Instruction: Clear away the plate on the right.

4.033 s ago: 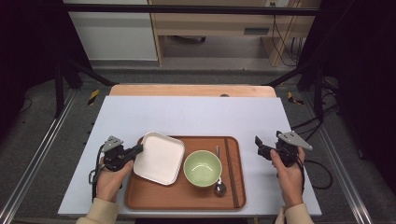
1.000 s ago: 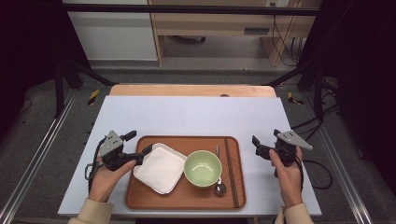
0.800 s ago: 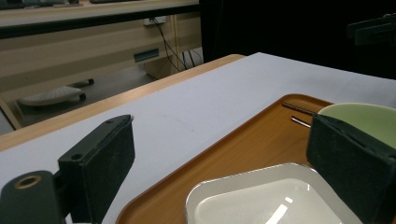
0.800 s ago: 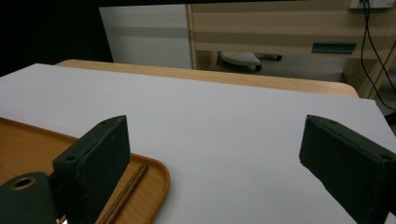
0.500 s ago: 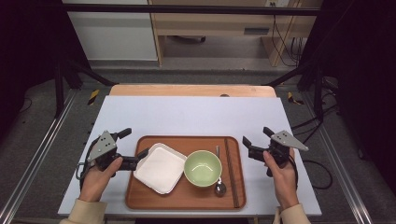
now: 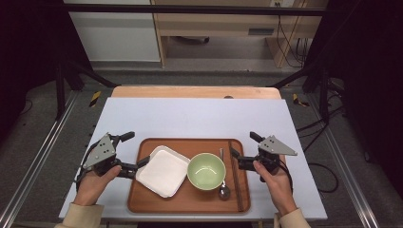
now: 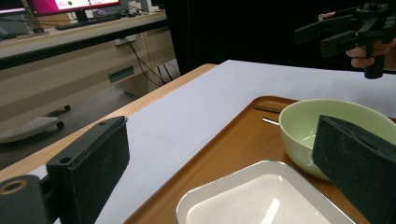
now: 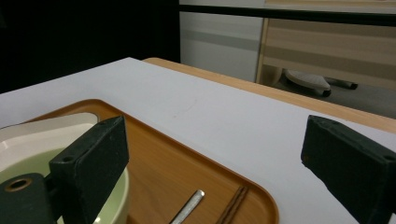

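Jaws of the left gripper (image 6: 136,151) have just been opening and stand spread, nothing between them, beside the white square plate (image 6: 164,170) lying on the brown tray (image 6: 190,202) next to the green bowl (image 6: 206,171); the right gripper (image 6: 242,149) is spread too, empty, at the tray's right edge near the chopsticks (image 6: 236,176).

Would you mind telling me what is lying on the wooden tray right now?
The tray carries a white square plate, a green bowl, a spoon and chopsticks. The bowl looks empty; the tray beneath the dishes is hidden.
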`<state>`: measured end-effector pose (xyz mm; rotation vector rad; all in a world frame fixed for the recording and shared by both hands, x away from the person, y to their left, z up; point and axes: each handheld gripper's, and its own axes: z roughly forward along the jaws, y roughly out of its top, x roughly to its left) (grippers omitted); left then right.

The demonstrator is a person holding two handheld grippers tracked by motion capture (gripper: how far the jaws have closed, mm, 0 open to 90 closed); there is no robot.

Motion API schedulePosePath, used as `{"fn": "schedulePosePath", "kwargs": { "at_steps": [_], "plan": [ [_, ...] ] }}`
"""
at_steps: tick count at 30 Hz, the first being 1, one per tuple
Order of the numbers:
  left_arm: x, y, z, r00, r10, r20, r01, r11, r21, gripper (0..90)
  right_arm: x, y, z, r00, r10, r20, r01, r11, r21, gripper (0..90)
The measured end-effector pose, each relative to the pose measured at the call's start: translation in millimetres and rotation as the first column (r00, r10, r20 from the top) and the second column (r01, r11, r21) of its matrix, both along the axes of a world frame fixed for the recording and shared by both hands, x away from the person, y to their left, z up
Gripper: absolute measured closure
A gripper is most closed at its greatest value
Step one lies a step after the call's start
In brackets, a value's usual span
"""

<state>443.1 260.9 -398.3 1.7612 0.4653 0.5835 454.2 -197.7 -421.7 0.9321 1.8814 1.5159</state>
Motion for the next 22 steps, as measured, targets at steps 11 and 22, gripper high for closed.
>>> {"fn": "schedulePosePath", "kwargs": {
  "at_steps": [11,22],
  "plan": [
    [4.7,-3.6,-15.1,0.9995,-0.005,-0.030,0.005,1.0000,0.001,3.0,-0.4,4.1,-7.6,0.9993,0.028,0.023,-0.029,1.000,0.006,9.5],
    [5.8,2.9,-12.9,0.9983,0.056,-0.018,-0.056,0.9976,-0.041,2.3,3.0,-6.8,-10.7,0.9998,-0.012,0.019,0.011,1.000,0.018,9.6]
  ]
}}
